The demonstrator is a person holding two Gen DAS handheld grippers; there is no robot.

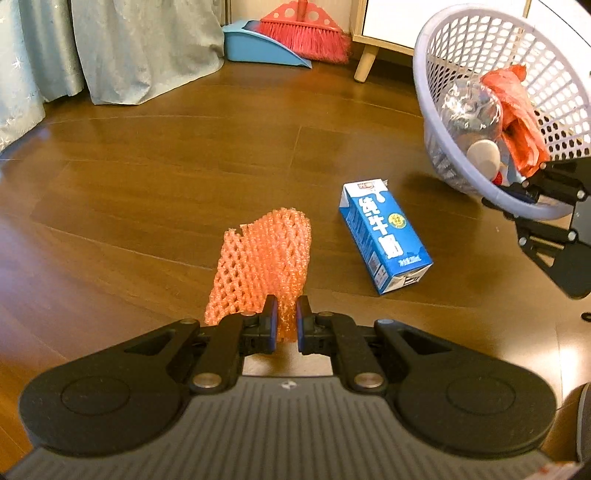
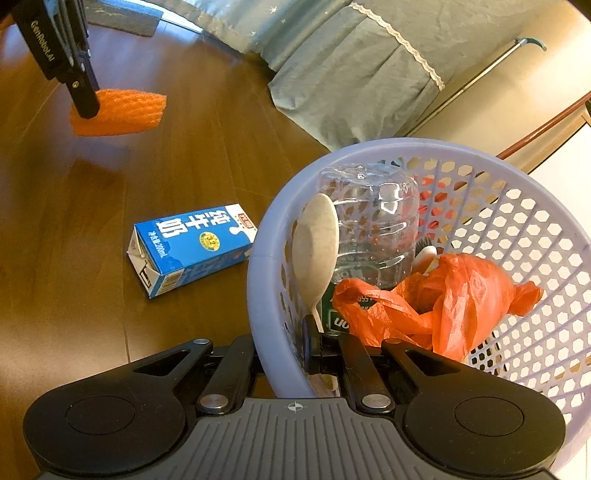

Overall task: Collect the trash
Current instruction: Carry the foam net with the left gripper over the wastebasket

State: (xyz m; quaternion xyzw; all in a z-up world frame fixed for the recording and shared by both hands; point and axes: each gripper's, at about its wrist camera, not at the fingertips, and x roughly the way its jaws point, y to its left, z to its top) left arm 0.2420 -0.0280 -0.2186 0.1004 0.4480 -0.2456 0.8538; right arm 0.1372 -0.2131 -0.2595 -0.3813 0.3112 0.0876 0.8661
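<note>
Black linkage fills the near edge of both views. From there, by size: the wood floor [image 1: 147,177] runs under everything, and pale curtains [image 1: 110,48] hang far ahead and left of the left claw [image 1: 285,325], with a red broom [image 1: 303,33] and blue dustpan [image 1: 255,48] straight ahead of it by the wall.

Next comes the lavender basket [image 2: 266,258], held tilted off the floor. The right claw [image 2: 295,350] grips its near rim, one finger outside the wall and one inside. Seen from the left claw, the basket [image 1: 436,44] hangs ahead and to the right, with the right claw [image 1: 532,192] clamped on its lower edge.

Inside the basket, just ahead of the right claw, a clear bottle [image 2: 373,225] lies against the far wall, an orange bag [image 2: 443,299] is crumpled to the right, and a white spoon [image 2: 316,243] leans against the left wall.

The blue milk carton [image 2: 192,247] lies flat on the floor, ahead and left of the right claw, just beside the basket; from the left claw the carton [image 1: 384,236] is ahead and right.

Smallest is the orange foam net [image 1: 262,262], pinched between the left claw's blue pads [image 1: 271,321] and lifted clear of the floor. From the right claw, the net [image 2: 122,110] and left claw [image 2: 86,107] sit far ahead on the left.
</note>
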